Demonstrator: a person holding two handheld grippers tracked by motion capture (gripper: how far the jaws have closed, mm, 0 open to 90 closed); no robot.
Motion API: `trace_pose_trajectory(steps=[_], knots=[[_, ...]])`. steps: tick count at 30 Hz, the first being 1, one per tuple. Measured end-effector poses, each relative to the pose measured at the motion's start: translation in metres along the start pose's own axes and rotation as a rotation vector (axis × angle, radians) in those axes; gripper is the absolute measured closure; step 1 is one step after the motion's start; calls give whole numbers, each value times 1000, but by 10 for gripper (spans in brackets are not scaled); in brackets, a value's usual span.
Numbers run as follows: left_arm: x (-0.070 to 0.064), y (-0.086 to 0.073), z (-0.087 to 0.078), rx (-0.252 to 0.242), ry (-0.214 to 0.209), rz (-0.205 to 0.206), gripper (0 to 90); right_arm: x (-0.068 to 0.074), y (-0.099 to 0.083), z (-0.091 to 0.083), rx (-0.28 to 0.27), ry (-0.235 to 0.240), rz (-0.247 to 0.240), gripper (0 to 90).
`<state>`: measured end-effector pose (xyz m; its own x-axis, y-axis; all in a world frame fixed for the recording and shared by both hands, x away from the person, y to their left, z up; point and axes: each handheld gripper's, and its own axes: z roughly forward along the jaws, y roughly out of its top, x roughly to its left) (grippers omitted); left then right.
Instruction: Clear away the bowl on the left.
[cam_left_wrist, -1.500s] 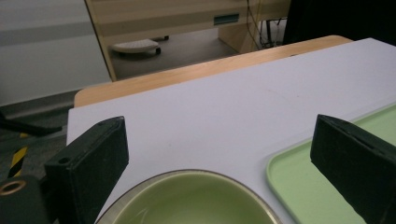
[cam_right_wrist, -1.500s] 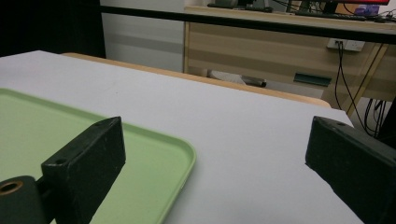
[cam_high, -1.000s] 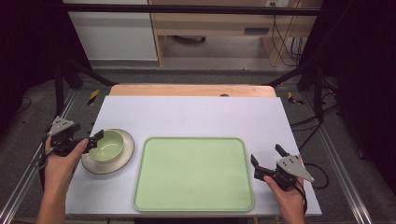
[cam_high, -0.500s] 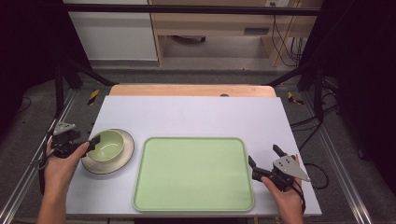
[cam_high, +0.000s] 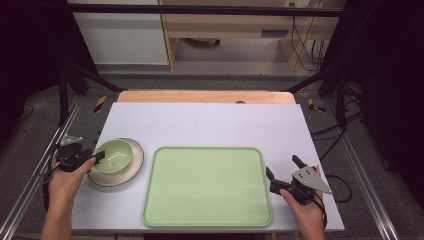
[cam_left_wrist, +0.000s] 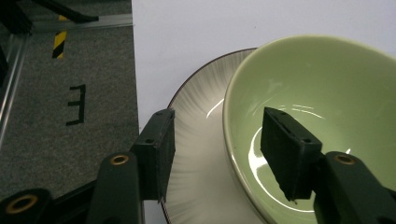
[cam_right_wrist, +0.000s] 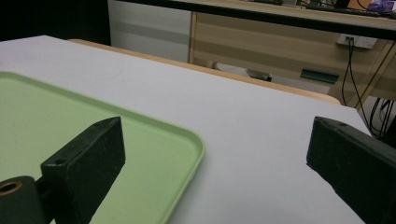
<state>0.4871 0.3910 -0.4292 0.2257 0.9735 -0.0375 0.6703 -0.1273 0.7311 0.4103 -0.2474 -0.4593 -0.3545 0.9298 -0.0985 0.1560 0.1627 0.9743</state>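
Observation:
A pale green bowl (cam_high: 116, 154) stands on a white plate (cam_high: 125, 173) with a dark rim at the table's left. My left gripper (cam_high: 94, 156) is open at the bowl's left side. In the left gripper view the left gripper (cam_left_wrist: 219, 128) straddles the rim of the bowl (cam_left_wrist: 322, 79), with one jaw inside the bowl and the other over the plate (cam_left_wrist: 196, 107). A large green tray (cam_high: 207, 185) lies bare at the front middle. My right gripper (cam_high: 282, 166) is open at the tray's right edge. In the right gripper view the right gripper (cam_right_wrist: 219, 144) spans the corner of the tray (cam_right_wrist: 60, 107).
The white tabletop (cam_high: 210, 120) stretches back to a wooden strip at its far edge. Metal rails and grey floor flank the table on both sides. Cables hang at the far right.
My left gripper has dropped lower and closer to me, and its jaws now straddle the bowl's rim. The right gripper has crept slightly left toward the tray.

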Motion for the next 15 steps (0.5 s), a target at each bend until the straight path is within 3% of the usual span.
trace_pose_trajectory(steps=[6,15], knots=[[-1,-1,3,44,-7,-32,534,1,0,1,2,3,2,46],[-8,0,11,103,-17,-17,645,-5,-1,-1,3,-11,21,46]])
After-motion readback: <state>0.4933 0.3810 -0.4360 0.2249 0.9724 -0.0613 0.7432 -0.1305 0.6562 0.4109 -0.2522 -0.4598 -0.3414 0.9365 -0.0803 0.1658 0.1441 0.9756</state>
